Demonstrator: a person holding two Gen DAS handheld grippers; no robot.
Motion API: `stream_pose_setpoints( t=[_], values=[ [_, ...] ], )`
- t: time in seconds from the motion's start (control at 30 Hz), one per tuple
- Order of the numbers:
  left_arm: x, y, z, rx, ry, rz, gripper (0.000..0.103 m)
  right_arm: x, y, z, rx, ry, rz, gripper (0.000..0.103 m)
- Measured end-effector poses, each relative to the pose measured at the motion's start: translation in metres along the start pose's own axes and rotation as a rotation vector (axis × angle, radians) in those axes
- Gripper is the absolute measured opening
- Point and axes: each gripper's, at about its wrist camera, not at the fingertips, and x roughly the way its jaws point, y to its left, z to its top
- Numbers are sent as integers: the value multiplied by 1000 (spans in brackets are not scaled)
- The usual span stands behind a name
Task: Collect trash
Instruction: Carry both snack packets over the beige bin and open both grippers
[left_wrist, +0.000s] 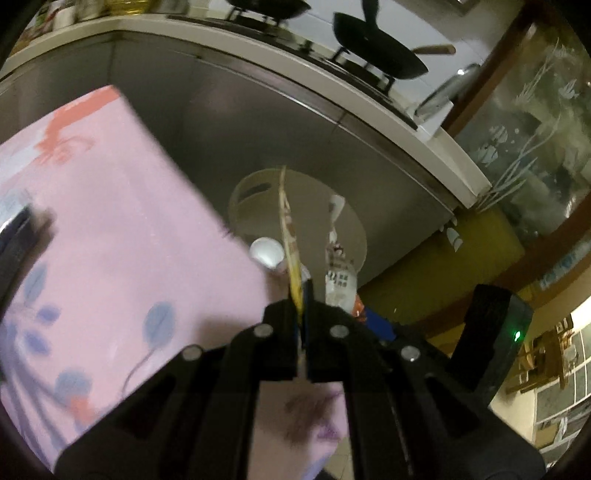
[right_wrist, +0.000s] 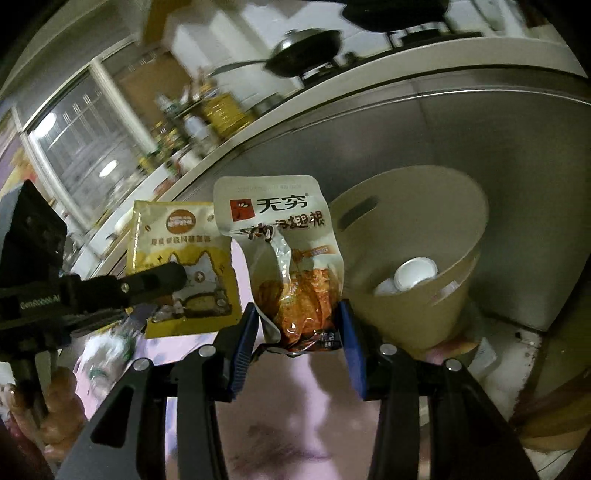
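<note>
My left gripper is shut on a yellow snack packet, seen edge-on; the right wrist view shows its yellow cat-print face held in the air. My right gripper holds a white and orange chicken-snack pouch between its blue pads, jaws partly closed on its lower end; the pouch also shows in the left wrist view. A beige trash bin stands just right of the pouch with white paper cups inside. The bin lies beyond both packets in the left wrist view.
A pink flowered tablecloth covers the table on the left. A steel cabinet front rises behind the bin under a counter with black pans. Clear plastic wrap lies on the table at left.
</note>
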Motion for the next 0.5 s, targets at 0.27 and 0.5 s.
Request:
stream_pose_setpoints(
  t=[0.27,0.5],
  values=[
    [74,-18,46,45,55,36,2,18,-52,30,33,-40,-98,43],
    [122,-15,55,52,116,111,2,36,-73,36,85,-6,-112,54]
  ],
)
